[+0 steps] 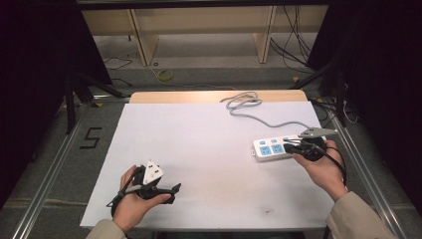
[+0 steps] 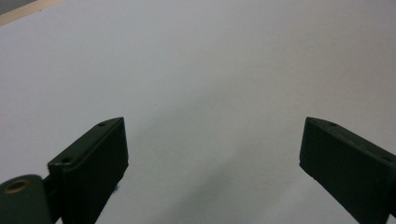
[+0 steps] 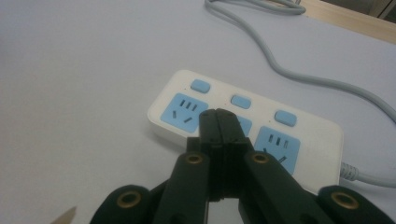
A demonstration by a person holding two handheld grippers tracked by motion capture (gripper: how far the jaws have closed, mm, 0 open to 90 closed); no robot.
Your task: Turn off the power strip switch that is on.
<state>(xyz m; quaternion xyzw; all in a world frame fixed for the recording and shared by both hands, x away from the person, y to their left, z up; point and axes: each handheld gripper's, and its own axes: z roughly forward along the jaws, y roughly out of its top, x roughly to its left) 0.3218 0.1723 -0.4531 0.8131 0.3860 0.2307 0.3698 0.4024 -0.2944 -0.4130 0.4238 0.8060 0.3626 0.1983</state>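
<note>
Nearby, power strip point(image 1: 271, 148) beside table edge point(image 1: 326, 164)

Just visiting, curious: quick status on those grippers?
Left gripper open, empty. Right gripper shut, tips over power strip middle socket. Grey cord trails clear.

We see the white table top point(image 1: 199, 149) evenly lit from above, while the room around it falls into deep shadow. Soft shadows lie under our hands. Close up, the near black jaws blur slightly; the power strip point(image 3: 243, 116) stays fairly sharp, without glare.
</note>
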